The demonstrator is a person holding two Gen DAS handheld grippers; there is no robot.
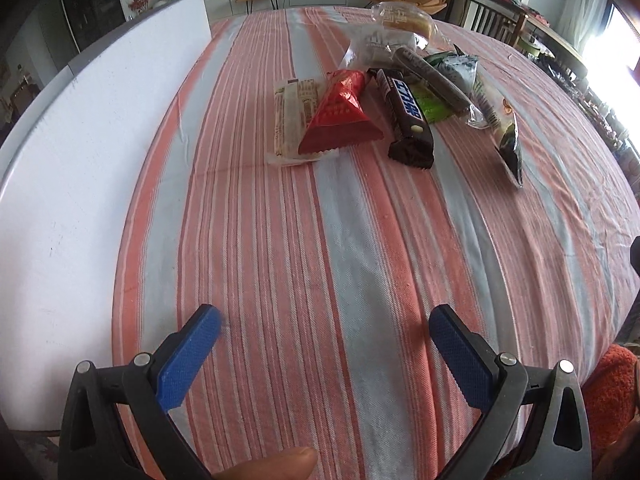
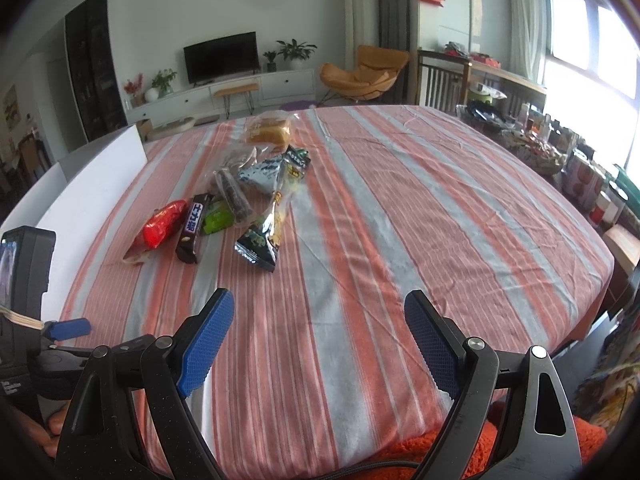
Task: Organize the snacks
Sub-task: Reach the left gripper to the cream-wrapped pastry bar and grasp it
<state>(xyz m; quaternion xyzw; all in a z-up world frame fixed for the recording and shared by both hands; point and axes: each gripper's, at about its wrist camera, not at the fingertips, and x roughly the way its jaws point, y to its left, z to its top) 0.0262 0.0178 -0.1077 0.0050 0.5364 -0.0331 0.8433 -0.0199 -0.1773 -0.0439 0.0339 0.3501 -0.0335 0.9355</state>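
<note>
A pile of snacks lies on the striped tablecloth (image 1: 320, 260). It holds a red packet (image 1: 340, 116) (image 2: 164, 224), a dark Snickers bar (image 1: 408, 116) (image 2: 192, 228), a pale wafer packet (image 1: 292, 116), a green packet (image 1: 432, 106) (image 2: 216, 218), a dark cookie sleeve (image 1: 432, 80) (image 2: 234, 196), a long black-and-yellow packet (image 1: 508, 140) (image 2: 268, 224) and a bagged bread (image 1: 404, 20) (image 2: 270, 132). My left gripper (image 1: 324, 320) is open and empty, well short of the pile. My right gripper (image 2: 320, 304) is open and empty, near the front edge.
A white board (image 1: 80, 160) (image 2: 92, 184) lies along the table's left side. The left gripper's body (image 2: 28, 280) shows at the left of the right wrist view. Cluttered shelves (image 2: 560, 152) stand beyond the right edge. An orange fuzzy sleeve (image 2: 460, 448) is below.
</note>
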